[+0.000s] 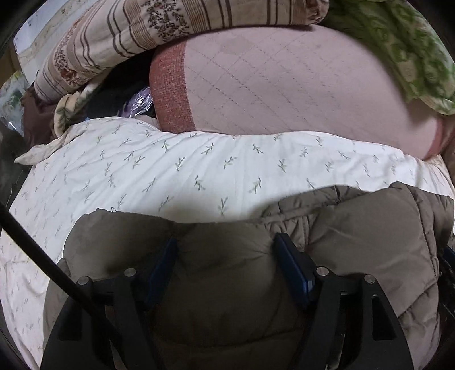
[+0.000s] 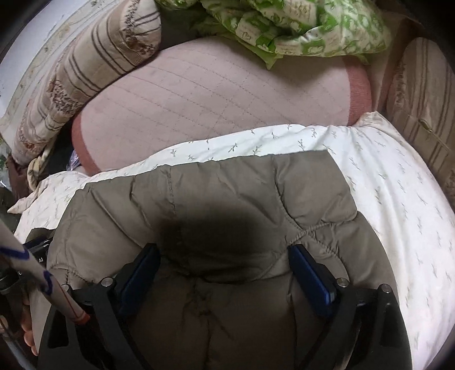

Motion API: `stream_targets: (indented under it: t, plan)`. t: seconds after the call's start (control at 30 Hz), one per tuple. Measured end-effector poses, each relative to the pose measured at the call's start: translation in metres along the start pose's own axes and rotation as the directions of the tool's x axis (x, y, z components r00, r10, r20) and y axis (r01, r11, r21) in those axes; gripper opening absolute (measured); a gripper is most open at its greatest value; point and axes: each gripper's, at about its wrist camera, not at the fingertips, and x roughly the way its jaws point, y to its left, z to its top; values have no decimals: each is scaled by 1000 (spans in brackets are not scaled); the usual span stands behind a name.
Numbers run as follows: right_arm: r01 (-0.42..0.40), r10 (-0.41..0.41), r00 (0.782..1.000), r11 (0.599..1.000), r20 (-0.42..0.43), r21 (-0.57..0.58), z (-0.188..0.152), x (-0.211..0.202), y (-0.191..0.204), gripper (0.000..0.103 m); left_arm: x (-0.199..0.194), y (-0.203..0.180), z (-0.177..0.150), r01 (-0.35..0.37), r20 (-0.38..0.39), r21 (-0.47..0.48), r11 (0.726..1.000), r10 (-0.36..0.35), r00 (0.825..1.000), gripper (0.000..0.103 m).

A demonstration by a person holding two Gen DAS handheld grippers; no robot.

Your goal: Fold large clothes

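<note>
a: what's the setting?

b: a bed, covered by a white sheet [image 1: 170, 159] printed with small leaf sprigs. everything else i'll place against that sheet.

a: biggest thing first?

b: beyond the sheet's far edge lies a pink quilted pad [image 1: 298, 85] with a rust-red band at its end, touching the sheet. on the pad's far side rest a striped floral quilt [image 1: 136, 28] and a green patterned blanket [image 2: 298, 25]. at the sheet's right side, in the right wrist view, sits a striped pillow [image 2: 421, 99].

a: and the garment?

b: a taupe puffer jacket [image 2: 227, 193] lies on the near part of the sheet, bunched and puffy, its stitched seams showing. the sheet stays bare beyond it and to both sides.

a: the grippers?

b: the left gripper [image 1: 224, 250] is over the jacket's left part, jaws spread wide, with a bulge of padding rising between the blue pads [image 1: 293, 264]. the pads press at the bulge's sides, but the jaws aren't closed on it. the right gripper [image 2: 224, 261] stands the same way over the jacket's middle, jaws wide apart, fabric swelling between them, in its own shadow.

a: anything smaller?

b: a dark heap of clutter [image 1: 119, 99] off the sheet's far left corner, too blurred to name.
</note>
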Motion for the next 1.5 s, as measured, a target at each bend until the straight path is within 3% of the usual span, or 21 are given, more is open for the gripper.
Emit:
stream_targets:
  t: [0.27, 0.37, 0.5, 0.67, 0.8, 0.97, 1.1, 1.23, 1.37, 1.5]
  plan:
    - [-51, 50, 999, 996, 9, 67, 1, 15, -14, 98, 6, 3, 5, 35, -8, -25, 999, -35, 999, 75]
    - [-20, 20, 1000, 999, -10, 40, 2, 16, -7, 98, -18, 16, 6, 73, -14, -57, 996, -74, 997, 75]
    - [83, -86, 994, 995, -65, -46, 13, 2, 9, 97, -73, 42, -2, 97, 37, -88, 991, -94, 995, 75]
    - [17, -15, 999, 998, 37, -66, 1, -70, 32, 97, -118, 69, -37, 2, 83, -50, 999, 2, 997, 75]
    - [-16, 23, 998, 993, 62, -114, -35, -101, 49, 97, -121, 90, -73, -42, 68, -78, 996, 48, 997, 75]
    - [81, -78, 997, 990, 23, -115, -73, -71, 33, 98, -91, 104, -108, -67, -7, -110, 992, 67, 998, 75]
    - [5, -4, 999, 1000, 40, -31, -84, -60, 2, 101, -87, 96, -114, -91, 51, -76, 993, 95, 994, 77]
    - [-13, 15, 998, 999, 55, -34, -87, -60, -5, 101, -87, 91, -117, -109, 90, -52, 993, 114, 989, 77]
    - [15, -11, 998, 997, 64, -74, -90, -63, 1, 101, -96, 97, -120, -98, 90, -55, 994, 102, 991, 77]
    - [54, -51, 997, 997, 60, -59, -85, -85, 6, 101, -131, 101, -128, -83, 149, -61, 995, 92, 985, 77]
